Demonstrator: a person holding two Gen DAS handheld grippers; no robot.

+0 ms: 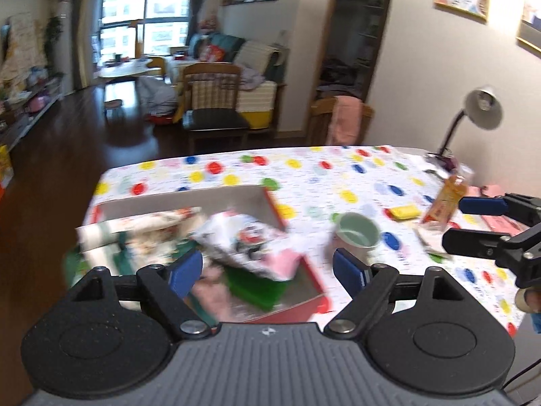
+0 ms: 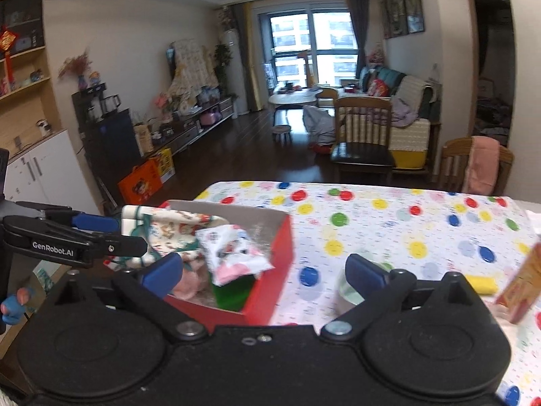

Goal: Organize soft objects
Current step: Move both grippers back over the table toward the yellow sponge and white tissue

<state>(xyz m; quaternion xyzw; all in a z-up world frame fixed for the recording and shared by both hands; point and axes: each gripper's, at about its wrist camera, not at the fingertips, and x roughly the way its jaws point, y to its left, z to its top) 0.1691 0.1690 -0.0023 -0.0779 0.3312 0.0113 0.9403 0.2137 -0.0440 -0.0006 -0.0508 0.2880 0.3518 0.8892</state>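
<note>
A red box (image 1: 275, 208) (image 2: 282, 257) sits on the dotted tablecloth and holds soft things: a floral cloth (image 1: 142, 233) (image 2: 169, 230), a white patterned packet (image 1: 243, 237) (image 2: 233, 250), a pink cloth (image 1: 284, 260) (image 2: 189, 286) and a green piece (image 1: 253, 286) (image 2: 233, 292). My left gripper (image 1: 268, 269) is open and empty above the box's near end. My right gripper (image 2: 265, 272) is open and empty, right of the box. Each gripper shows in the other's view: the right one (image 1: 473, 223), the left one (image 2: 111, 233).
A pale green cup (image 1: 358, 235) (image 2: 351, 287) stands right of the box. A yellow block (image 1: 404, 211) (image 2: 481, 284) and an orange carton (image 1: 446, 203) (image 2: 522, 284) lie further right. A desk lamp (image 1: 480, 111) stands at the table's far right. Wooden chairs (image 2: 363, 132) stand beyond the table.
</note>
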